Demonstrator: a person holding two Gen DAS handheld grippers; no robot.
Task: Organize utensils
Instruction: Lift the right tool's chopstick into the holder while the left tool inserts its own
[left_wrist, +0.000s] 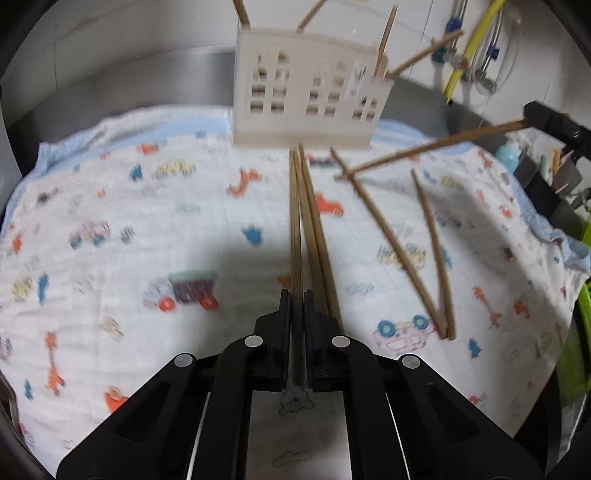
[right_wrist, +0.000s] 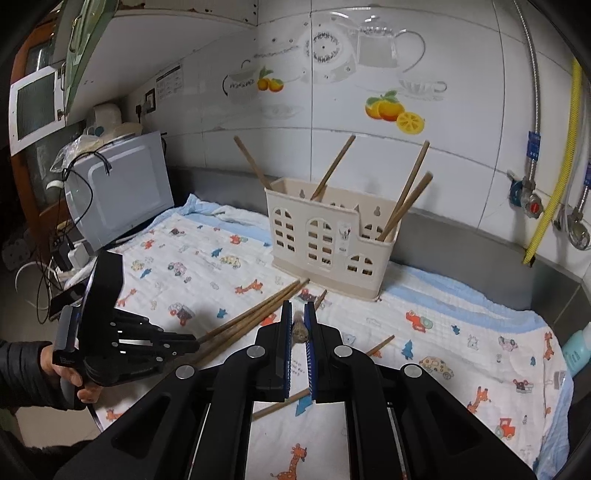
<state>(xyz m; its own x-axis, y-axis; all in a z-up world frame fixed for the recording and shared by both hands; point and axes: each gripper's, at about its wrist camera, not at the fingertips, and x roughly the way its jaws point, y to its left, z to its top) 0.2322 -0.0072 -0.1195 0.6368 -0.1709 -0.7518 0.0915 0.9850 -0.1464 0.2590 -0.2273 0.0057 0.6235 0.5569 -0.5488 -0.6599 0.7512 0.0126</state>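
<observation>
Left gripper (left_wrist: 296, 306) clamps a chopstick (left_wrist: 295, 221); right gripper (right_wrist: 298, 317) likewise pinches one (right_wrist: 300, 330), probably end-on. Holder's label (right_wrist: 344, 236) is unreadable.

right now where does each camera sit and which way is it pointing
Left wrist: on the left tool, low over the printed cloth, facing the cream holder; its tool is shut on a chopstick.
Right wrist: on the right tool, higher, facing the holder and tiled wall; a chopstick end sits between its fingers; left tool and hand show.
Shared: holder, cloth, loose chopsticks.
</observation>
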